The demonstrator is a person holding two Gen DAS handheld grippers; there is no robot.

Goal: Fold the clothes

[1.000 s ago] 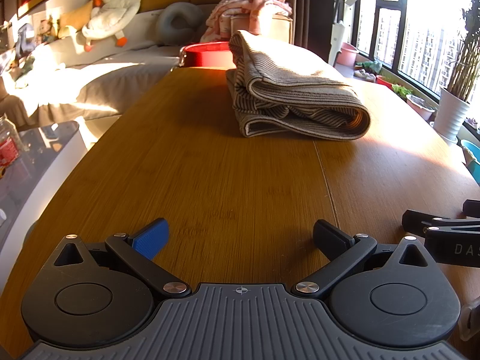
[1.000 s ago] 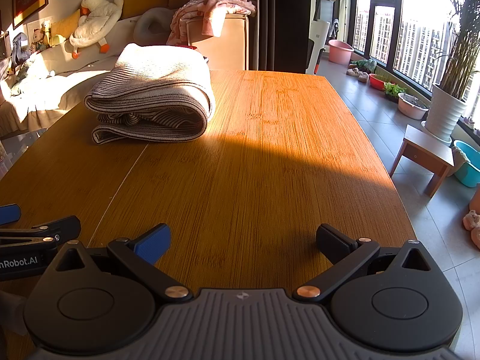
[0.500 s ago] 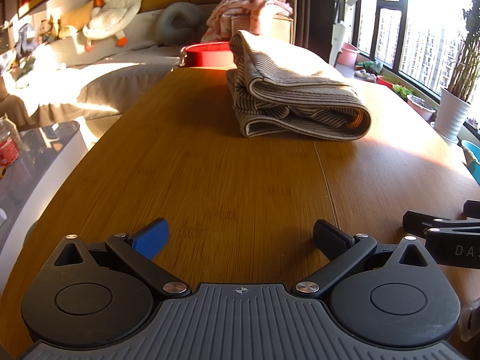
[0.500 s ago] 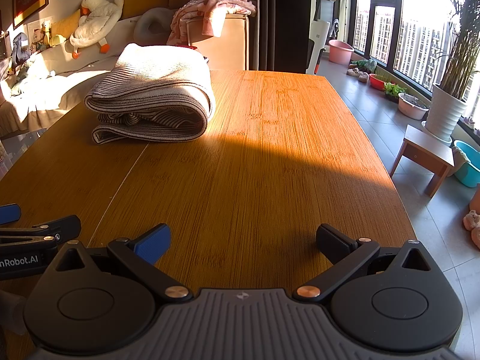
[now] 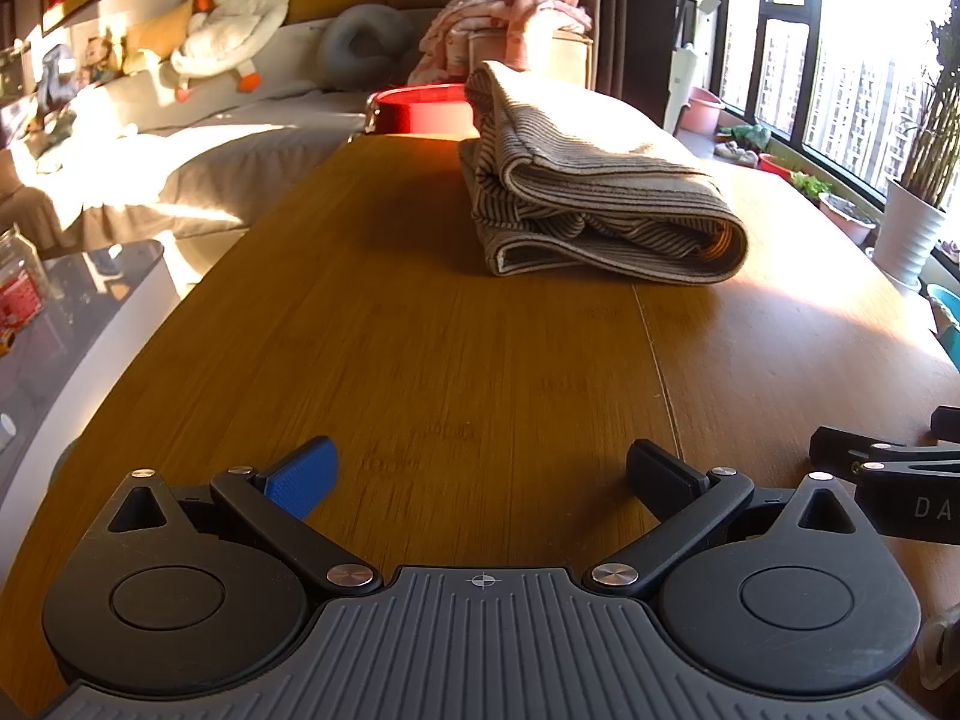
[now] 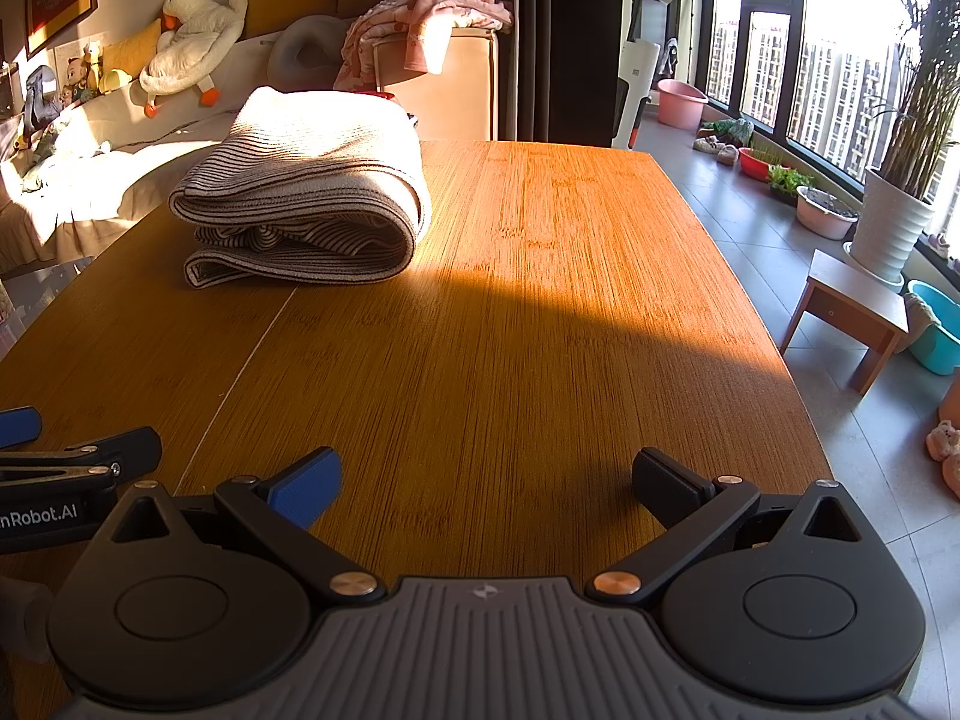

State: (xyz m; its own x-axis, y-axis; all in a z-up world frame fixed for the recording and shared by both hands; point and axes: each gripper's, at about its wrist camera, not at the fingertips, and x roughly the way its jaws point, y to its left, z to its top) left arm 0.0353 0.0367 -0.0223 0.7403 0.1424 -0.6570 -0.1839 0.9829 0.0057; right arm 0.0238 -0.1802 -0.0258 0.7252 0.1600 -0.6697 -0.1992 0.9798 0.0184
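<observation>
A folded beige garment with thin dark stripes (image 5: 594,192) lies on the far half of the wooden table (image 5: 480,360); the right wrist view has the same garment (image 6: 306,204) at the far left. My left gripper (image 5: 480,471) hovers open over the near table edge, well short of the garment, nothing between its fingers. My right gripper (image 6: 486,480) is open too, beside the left one, and also holds nothing. Each gripper's tip shows at the side of the other's view.
A red round tub (image 5: 420,111) sits past the table's far end, by a sofa with a plush duck (image 5: 231,18). A pile of pink clothes (image 6: 420,18) tops a cabinet. On the right floor stand a small wooden stool (image 6: 852,306) and potted plants.
</observation>
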